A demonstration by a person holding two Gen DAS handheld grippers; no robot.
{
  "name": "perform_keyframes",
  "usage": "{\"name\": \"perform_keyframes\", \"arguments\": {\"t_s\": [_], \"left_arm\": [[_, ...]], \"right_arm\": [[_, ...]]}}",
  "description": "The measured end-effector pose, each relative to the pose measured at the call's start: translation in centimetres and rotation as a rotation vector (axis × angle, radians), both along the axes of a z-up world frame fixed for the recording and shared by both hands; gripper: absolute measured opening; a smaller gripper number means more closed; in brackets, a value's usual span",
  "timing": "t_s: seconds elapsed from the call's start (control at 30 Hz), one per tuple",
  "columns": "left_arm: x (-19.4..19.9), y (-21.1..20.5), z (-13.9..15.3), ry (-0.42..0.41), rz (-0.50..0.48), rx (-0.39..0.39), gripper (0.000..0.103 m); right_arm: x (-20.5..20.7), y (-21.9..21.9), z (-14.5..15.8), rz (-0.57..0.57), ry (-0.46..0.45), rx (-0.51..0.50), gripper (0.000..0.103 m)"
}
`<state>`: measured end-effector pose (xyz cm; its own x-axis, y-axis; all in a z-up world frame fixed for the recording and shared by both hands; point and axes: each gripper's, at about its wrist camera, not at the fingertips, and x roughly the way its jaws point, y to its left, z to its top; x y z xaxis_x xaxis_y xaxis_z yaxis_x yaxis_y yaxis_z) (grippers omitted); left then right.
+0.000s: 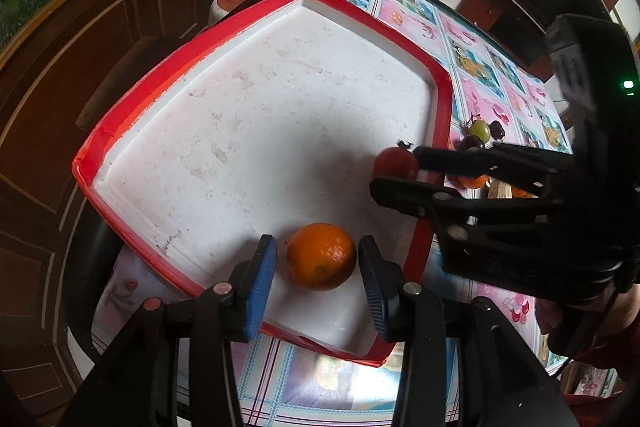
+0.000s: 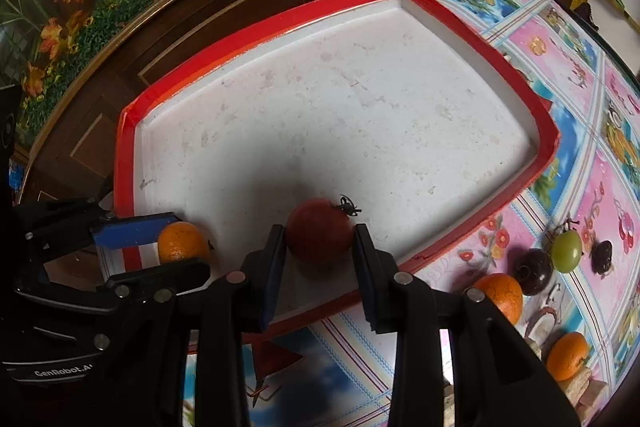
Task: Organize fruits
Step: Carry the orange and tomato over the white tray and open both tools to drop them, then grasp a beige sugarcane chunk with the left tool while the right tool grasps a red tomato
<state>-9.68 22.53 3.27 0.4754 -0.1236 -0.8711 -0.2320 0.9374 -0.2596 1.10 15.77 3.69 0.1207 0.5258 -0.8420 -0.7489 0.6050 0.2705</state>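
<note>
A white tray with a red rim lies on a flowered tablecloth. An orange rests on the tray floor near its front edge. My left gripper stands open around it, with a gap between each blue pad and the fruit. A red tomato with a dark stalk sits on the tray to the right. My right gripper straddles the tomato, its pads very close to the skin but not pressing.
On the cloth right of the tray lie two more oranges, a dark plum, a green fruit and a small dark fruit. A wooden cabinet stands behind the tray.
</note>
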Motion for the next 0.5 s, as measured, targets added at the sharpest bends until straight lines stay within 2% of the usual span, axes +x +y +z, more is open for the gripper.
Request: {"name": "perform_keyframes", "arguments": {"t_s": [0.07,0.1,0.23,0.3,0.33,0.4,0.5], "left_arm": [[0.0,-0.1,0.3,-0.006,0.003,0.023,0.042],[0.0,-0.2,0.5,-0.008,0.003,0.031,0.042],[0.1,-0.6,1.4,-0.035,0.0,0.046,0.045],[0.2,-0.9,2.1,-0.059,-0.004,0.048,0.071],[0.3,-1.1,2.3,-0.071,-0.009,0.052,0.076],[0.6,-1.9,3.0,-0.09,-0.033,0.069,0.079],[1.2,-3.1,3.6,-0.094,-0.075,0.077,0.079]], "right_arm": [[-0.1,-0.5,0.7,-0.014,-0.013,0.02,0.06],[-0.1,-0.8,1.0,-0.024,-0.022,0.027,0.063],[0.0,-2.7,2.2,-0.068,-0.03,0.06,0.064],[-0.1,-4.0,2.8,-0.098,-0.032,0.076,0.067],[-0.2,-5.0,3.1,-0.118,-0.038,0.086,0.068],[-0.4,-6.4,3.7,-0.149,-0.051,0.1,0.076],[-0.8,-9.0,4.0,-0.204,-0.065,0.098,0.079]]}}
